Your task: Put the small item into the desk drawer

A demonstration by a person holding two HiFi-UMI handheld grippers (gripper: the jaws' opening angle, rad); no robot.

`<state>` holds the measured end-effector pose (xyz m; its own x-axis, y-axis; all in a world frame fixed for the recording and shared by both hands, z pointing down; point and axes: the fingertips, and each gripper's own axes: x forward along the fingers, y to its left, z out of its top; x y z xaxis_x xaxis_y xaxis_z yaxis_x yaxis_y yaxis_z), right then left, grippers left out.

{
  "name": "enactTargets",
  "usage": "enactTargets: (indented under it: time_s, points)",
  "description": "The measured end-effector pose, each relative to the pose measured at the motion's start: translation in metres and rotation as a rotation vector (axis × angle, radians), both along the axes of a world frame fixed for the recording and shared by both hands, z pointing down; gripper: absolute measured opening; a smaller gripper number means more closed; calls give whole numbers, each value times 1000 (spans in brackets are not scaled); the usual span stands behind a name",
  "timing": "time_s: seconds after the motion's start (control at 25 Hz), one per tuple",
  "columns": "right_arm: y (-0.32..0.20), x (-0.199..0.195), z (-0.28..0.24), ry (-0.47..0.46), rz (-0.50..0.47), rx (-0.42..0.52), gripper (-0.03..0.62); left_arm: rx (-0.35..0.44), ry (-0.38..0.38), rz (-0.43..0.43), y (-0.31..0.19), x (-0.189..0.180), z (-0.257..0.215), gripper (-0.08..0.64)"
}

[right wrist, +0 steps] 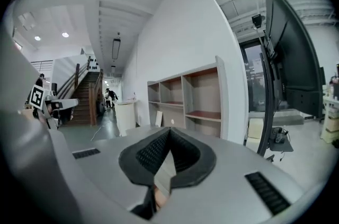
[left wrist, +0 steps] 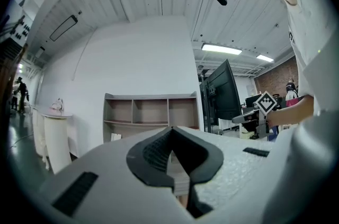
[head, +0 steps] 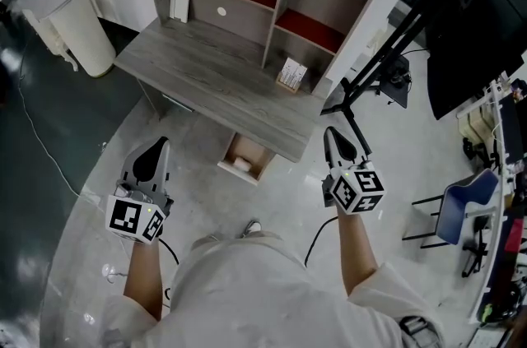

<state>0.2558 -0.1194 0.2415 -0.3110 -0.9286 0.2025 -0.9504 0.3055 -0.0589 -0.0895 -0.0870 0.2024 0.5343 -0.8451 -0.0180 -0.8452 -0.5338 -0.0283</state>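
Observation:
The grey desk (head: 210, 83) with its shelf unit stands ahead of me. Its small wooden drawer (head: 254, 150) hangs pulled out under the front edge, and a small pale item (head: 241, 163) lies inside it. My left gripper (head: 156, 147) is low at the left, well clear of the drawer, jaws together and empty. At the drawer's right, by the desk corner, my right gripper (head: 333, 137) is also shut with nothing in it. In the left gripper view the left gripper (left wrist: 170, 132) points at the shelf unit (left wrist: 151, 112). The right gripper (right wrist: 169, 132) faces the shelves (right wrist: 185, 106) from the side.
A white bin (head: 70, 17) stands left of the desk. A black screen on a stand (head: 469, 17) and its black legs (head: 370, 79) are at the right, with a blue chair (head: 465, 211) behind. A small printed box (head: 291, 74) sits in a lower shelf bay. Cables trail on the floor.

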Motion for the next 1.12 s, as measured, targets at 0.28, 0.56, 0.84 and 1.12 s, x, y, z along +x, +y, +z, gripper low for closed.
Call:
enactTargets:
  time_s: [0.28,0.56,0.84,1.12]
  points:
    - [19,11,-58,-2,-13,116,-2,20,1,-53,-1,-16,-6,8]
    - [37,30,-83,67,36,197,-2,31,-22,-95,10,-35,-12,7]
    - [46,36,-91,105,71,210,-2,44,-41,-176,28,-59,-18,6]
    - [42,35,-84,89,86,193,-2,46,-12,-195,28,-57,-15,7]
